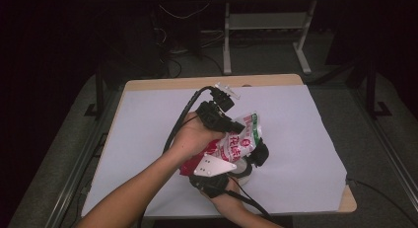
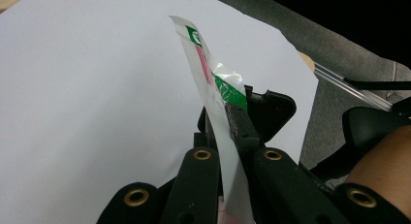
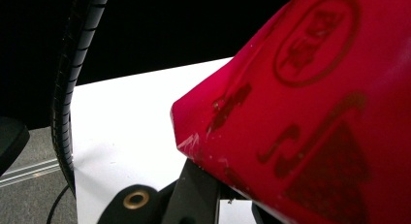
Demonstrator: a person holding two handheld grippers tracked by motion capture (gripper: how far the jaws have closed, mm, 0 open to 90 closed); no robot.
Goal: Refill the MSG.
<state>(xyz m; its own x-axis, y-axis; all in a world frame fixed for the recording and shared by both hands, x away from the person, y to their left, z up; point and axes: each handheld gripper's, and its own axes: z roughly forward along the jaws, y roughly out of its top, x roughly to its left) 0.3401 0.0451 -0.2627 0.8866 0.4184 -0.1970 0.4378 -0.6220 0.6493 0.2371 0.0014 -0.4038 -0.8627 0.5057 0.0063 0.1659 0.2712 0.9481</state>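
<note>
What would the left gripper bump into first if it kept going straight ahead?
Past the bag its fingers pinch, probably the other gripper just behind, then the white sheet; depth is hard to judge.

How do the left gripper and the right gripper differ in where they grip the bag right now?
The left gripper pinches the bag at its white-and-green edge, while the right gripper clamps its red end. In the high view the left gripper sits above the bag, farther up the table; the right gripper sits under it, nearer the person. Both are shut on the bag, holding it off the white table.
</note>
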